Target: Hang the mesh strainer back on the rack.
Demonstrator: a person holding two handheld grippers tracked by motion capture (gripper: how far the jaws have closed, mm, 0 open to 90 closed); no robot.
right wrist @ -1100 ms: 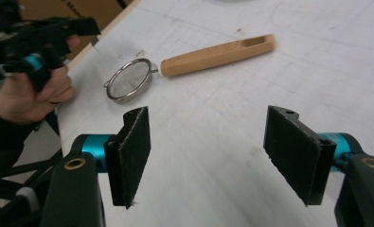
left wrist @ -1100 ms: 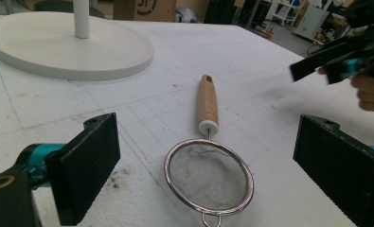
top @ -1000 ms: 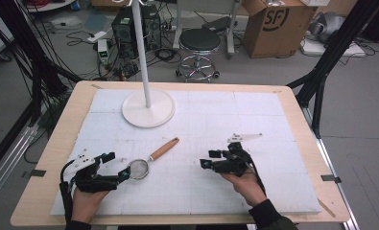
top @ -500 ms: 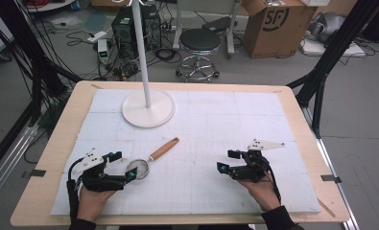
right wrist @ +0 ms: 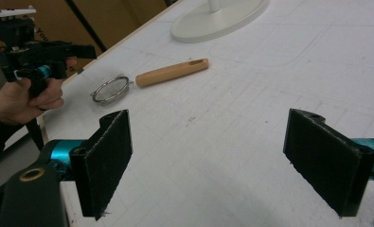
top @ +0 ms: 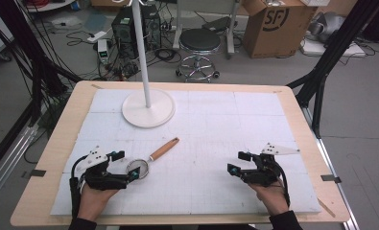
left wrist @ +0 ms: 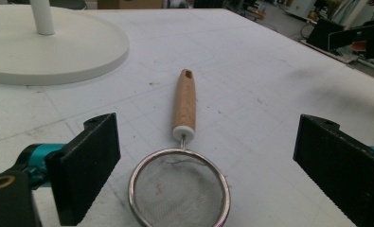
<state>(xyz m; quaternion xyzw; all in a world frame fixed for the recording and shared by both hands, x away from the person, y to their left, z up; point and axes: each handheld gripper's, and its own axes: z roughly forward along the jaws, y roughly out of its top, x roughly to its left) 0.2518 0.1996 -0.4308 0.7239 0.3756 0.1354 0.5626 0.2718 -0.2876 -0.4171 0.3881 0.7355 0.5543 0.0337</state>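
A small metal mesh strainer (top: 138, 168) (left wrist: 179, 193) (right wrist: 110, 89) with a wooden handle (top: 164, 149) (left wrist: 184, 106) (right wrist: 172, 73) lies flat on the white mat, handle pointing away toward the lamp base. My left gripper (top: 128, 166) (left wrist: 213, 177) is open, low over the mat, with the strainer's bowl lying between its jaws and touching neither. My right gripper (top: 235, 163) (right wrist: 222, 158) is open at the right front of the mat, nothing between its jaws. It points left toward the strainer, well apart from it.
A white round lamp base (top: 148, 108) (left wrist: 47, 45) (right wrist: 218, 20) with an upright pole (top: 141, 52) stands at the back left of the mat. The wooden table edge (top: 62, 129) frames the mat. A stool (top: 199, 43), cardboard box (top: 273, 24) and cables sit on the floor beyond.
Both hands have drawn back toward the table's front edge. The right gripper has moved right, away from the centre. The left gripper has come in closer, its jaws now around the strainer's bowl.
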